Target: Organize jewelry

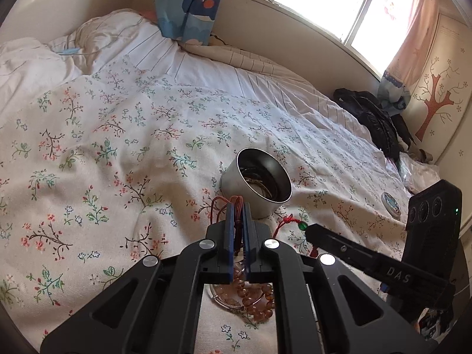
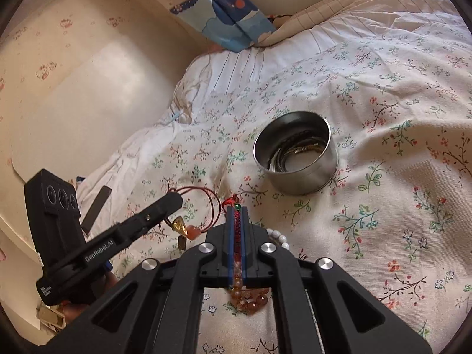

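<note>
So both grippers are down low over the flowery bedspread (image 1: 88, 153), right in front of the metal tin (image 2: 298, 162). The left gripper (image 1: 238, 206) has its jaws pinched nearly together on a thin red cord (image 1: 219, 205) — you can see the cord looping out past the tips, and from the right wrist view an amber pendant (image 2: 180, 224) dangles off it just below that gripper's nose. The right gripper (image 2: 237, 211) is clamped tight too, on a string of dark red beads (image 2: 236, 230) running straight down the slot between the blue pads, with a little green bead (image 2: 237, 206) and red knot poking out at the tip.

The tin sits upright on the bed just beyond both tips, lid off, already with a few dark bangles (image 2: 290, 152) coiled inside. An amber bead bracelet (image 1: 259, 298) lies on the sheet under the grippers, and a few white beads (image 2: 280, 237) peek out just beside the right gripper. Off to the right there's a small round disc (image 1: 391, 205) on the sheet — can't tell what it is.
</note>
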`<state>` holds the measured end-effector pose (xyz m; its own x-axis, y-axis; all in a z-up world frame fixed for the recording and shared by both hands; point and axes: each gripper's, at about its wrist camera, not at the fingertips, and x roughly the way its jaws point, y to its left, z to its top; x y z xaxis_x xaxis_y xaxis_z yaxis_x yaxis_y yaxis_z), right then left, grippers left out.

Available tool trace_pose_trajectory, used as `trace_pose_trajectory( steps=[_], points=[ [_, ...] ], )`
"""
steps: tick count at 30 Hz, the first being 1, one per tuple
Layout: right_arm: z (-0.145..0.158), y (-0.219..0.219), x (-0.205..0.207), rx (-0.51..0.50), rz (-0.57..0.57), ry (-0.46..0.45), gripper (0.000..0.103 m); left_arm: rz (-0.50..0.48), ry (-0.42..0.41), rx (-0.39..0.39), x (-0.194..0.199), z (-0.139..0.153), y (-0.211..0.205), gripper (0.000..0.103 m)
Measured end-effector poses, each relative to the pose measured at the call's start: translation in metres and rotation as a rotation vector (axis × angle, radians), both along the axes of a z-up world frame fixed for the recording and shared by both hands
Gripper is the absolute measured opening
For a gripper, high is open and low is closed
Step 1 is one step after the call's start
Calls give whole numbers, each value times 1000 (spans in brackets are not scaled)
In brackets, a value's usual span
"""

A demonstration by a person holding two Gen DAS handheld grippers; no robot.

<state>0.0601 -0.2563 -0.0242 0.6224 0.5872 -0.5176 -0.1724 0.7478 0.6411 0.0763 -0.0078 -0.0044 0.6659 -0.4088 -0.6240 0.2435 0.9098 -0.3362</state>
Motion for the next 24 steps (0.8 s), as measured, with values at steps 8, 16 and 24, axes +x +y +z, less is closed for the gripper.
trace_pose_trajectory(
  steps=[8, 16, 24],
  points=[
    [10, -25, -1, 52, -98, -55, 4, -35, -45, 61, 2, 5, -24, 5],
    [18, -40, 3, 54, -158, -99, 4, -39, -86, 83, 12, 11, -42, 5],
    [20, -47, 15, 60, -186, -117, 4, -68, -140, 127, 15, 17, -67, 5]
  ],
)
